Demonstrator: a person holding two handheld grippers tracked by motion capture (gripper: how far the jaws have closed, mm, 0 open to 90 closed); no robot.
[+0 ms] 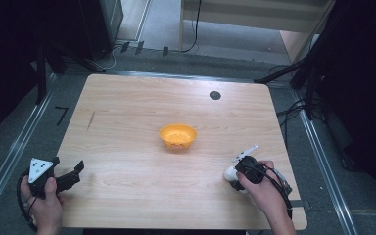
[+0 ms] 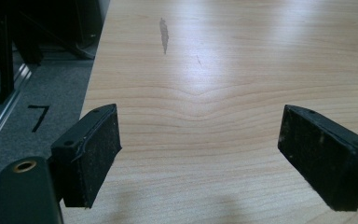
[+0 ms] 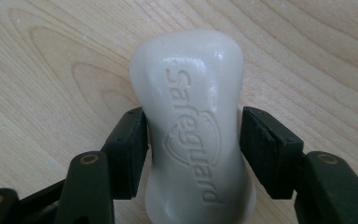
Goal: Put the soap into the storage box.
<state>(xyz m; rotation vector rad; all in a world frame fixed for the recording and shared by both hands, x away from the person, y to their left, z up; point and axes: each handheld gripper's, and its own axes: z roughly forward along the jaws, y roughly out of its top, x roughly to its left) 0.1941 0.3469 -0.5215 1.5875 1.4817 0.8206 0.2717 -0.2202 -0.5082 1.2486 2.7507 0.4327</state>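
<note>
A white bar of soap (image 3: 191,140) stamped "Safeguard" lies flat on the wooden table (image 1: 127,107) near its front right corner. My right gripper (image 3: 193,149) points down over it, and both black pads sit against the bar's narrow waist. From above, the soap (image 1: 230,173) peeks out to the left of my right gripper (image 1: 236,178) and the hand that holds it. An orange bowl (image 1: 177,135) stands empty at the table's middle. At the front left corner my left gripper (image 1: 77,174) is held low, its jaws wide open over bare wood (image 2: 200,154).
A round black mark (image 1: 215,95) lies near the table's far edge. A dark streak (image 1: 91,120) marks the wood at the left. The table's left edge drops to grey floor with metal rails (image 2: 0,121). Cables and dark stands surround the table.
</note>
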